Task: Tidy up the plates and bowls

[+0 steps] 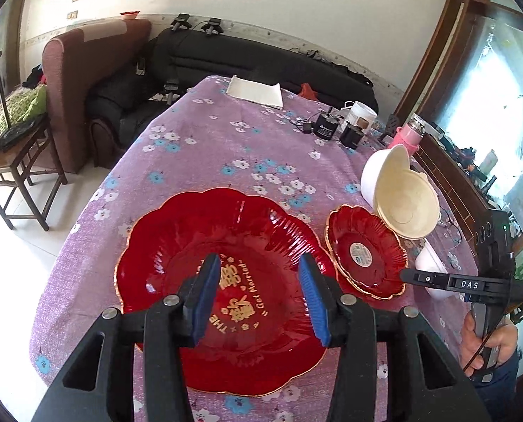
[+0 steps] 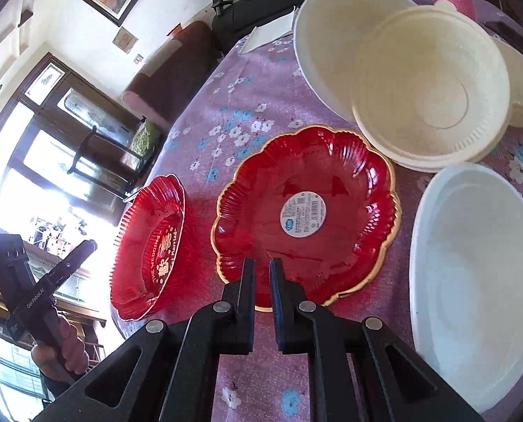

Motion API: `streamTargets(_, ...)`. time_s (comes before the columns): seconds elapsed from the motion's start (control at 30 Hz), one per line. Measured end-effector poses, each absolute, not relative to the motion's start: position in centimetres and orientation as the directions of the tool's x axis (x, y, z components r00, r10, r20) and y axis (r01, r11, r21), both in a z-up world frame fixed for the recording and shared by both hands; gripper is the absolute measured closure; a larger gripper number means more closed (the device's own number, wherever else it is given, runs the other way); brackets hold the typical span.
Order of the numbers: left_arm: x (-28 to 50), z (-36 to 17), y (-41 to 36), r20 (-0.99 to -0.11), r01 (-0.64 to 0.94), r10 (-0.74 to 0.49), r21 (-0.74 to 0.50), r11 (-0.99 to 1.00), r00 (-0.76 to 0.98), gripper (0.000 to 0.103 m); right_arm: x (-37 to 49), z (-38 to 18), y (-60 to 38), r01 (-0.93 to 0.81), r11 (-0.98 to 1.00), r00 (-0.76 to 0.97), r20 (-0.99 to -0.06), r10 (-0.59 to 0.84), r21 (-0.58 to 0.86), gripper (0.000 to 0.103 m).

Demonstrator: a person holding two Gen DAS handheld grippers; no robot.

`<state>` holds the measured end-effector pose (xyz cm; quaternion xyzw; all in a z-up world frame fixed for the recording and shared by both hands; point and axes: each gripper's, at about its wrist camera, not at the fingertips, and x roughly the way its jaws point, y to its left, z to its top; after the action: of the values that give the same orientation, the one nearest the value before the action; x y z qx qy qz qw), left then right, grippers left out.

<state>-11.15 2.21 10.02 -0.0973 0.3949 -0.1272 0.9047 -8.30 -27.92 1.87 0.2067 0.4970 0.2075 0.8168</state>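
A large red plate (image 1: 226,281) with gold lettering lies on the purple tablecloth; it also shows in the right wrist view (image 2: 148,246). My left gripper (image 1: 261,270) hangs open above its centre, empty. A small red plate (image 2: 307,211) with a round sticker lies beside it, also in the left wrist view (image 1: 367,249). My right gripper (image 2: 261,269) is shut on the small plate's near rim. A cream bowl (image 2: 430,95) leans on the small plate's far edge. A white bowl (image 2: 331,28) sits behind it. Another white bowl (image 2: 472,281) lies to the right.
The purple floral tablecloth (image 1: 226,147) covers the table. At the far end are a folded white cloth (image 1: 256,91), black chargers (image 1: 335,128), a white cup (image 1: 361,112) and a pink bottle (image 1: 410,133). A sofa and a wooden chair stand to the left.
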Motion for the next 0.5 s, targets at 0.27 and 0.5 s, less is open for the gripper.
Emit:
streamTargets(0.27,-8.2,10.8,-4.4,-0.731,0.278,-0.364,-0.243,0.929,0.577,0.056,-10.9,1.8,-30.3,-0.09,0.82,0.465,-0.704,0.537,0.566,0.092)
streamTargets(0.5,-4.1,8.8,-9.0,-0.808,0.305,-0.357,-0.231,0.924,0.469,0.051,-10.4,0.7,-33.3,0.022,0.801,0.498,-0.701,0.51,0.599,0.091)
